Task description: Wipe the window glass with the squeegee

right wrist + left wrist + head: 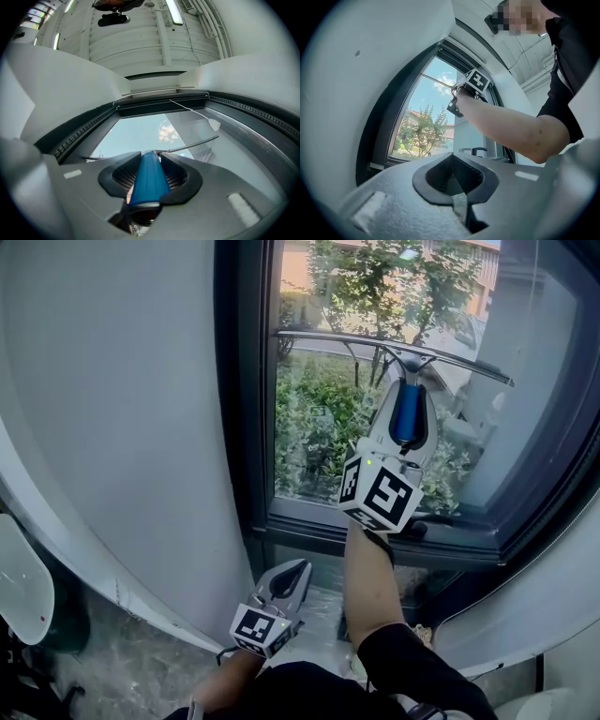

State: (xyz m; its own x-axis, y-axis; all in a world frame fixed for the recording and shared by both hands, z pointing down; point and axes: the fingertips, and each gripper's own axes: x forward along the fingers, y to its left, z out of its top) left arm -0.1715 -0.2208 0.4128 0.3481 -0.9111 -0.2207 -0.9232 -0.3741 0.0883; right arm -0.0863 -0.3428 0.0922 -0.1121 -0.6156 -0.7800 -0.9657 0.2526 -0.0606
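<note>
The pale wall point(112, 427) fills the left of the head view, at 9 o'clock from the window. Low beside it, near 6 o'clock in that view, the left gripper point(292, 576) hangs by the sill with its jaws together and nothing between them. It is well apart from the tool and has no part in the work.

The dark window frame point(246, 381) comes next, then the window glass point(319, 418) with greenery beyond it.

Further right, the right gripper point(405, 395) is raised to the pane, its jaws clamped on the blue handle of the squeegee point(406, 418). The handle lies along the jaws, pointing to 12 o'clock. The blade crosses it at the top, its long axis running from about 10 o'clock down to 4 o'clock, so the right end sits slightly lower. The blade appears to lie against the glass high on the pane, though the contact itself cannot be confirmed.

With unwiped glass lying toward 6 o'clock from the blade, the next stroke likely calls for a pull toward 6 o'clock by the right gripper alone, blade held square to the travel.
</note>
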